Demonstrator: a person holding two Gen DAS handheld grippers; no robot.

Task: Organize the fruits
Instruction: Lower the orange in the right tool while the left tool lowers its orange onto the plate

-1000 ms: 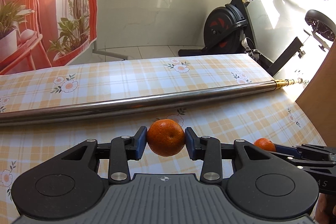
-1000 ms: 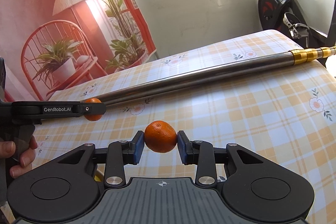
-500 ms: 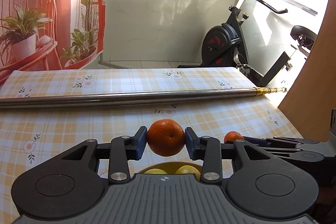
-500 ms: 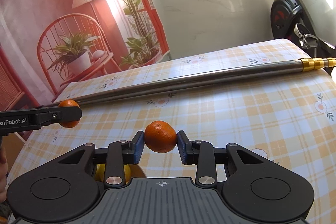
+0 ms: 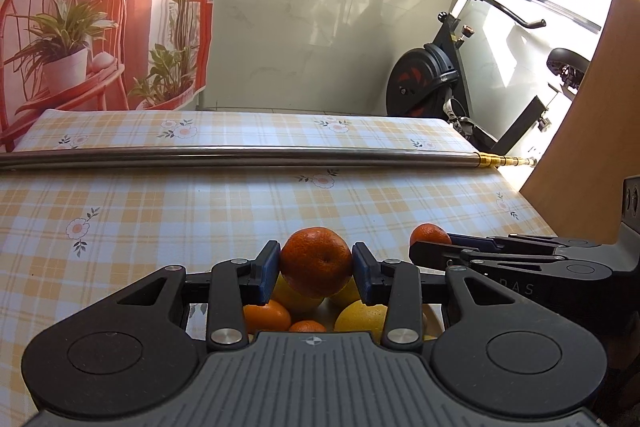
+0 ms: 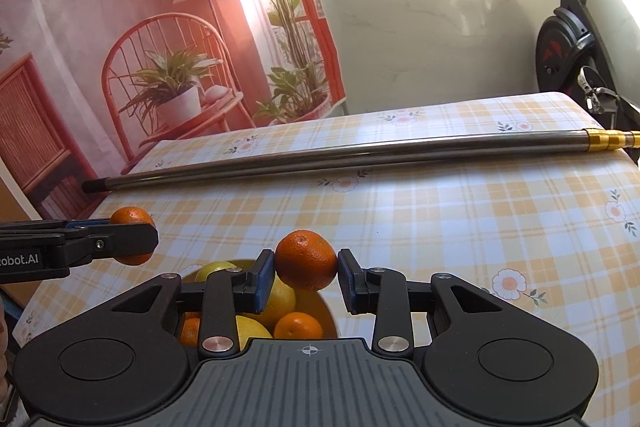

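My left gripper [image 5: 315, 269] is shut on an orange mandarin [image 5: 315, 261] and holds it above a yellow bowl [image 6: 329, 311]. My right gripper [image 6: 306, 281] is shut on a second mandarin [image 6: 306, 259] over the same bowl. The bowl holds several oranges [image 6: 298, 325] and lemons [image 6: 282, 297], partly hidden by the gripper bodies. The right gripper with its mandarin [image 5: 429, 234] shows at the right of the left wrist view. The left gripper with its mandarin [image 6: 132, 241] shows at the left of the right wrist view.
A long steel pole [image 5: 240, 154] with a gold tip [image 6: 608, 139] lies across the far part of the checked tablecloth [image 5: 180, 211]. An exercise bike [image 5: 432, 83] stands beyond the table. A wooden panel [image 5: 592, 131] rises at the right.
Both grippers have drawn back toward the near side with their mandarins. The fruit bowl has come into view beneath them. The pole now lies farther off.
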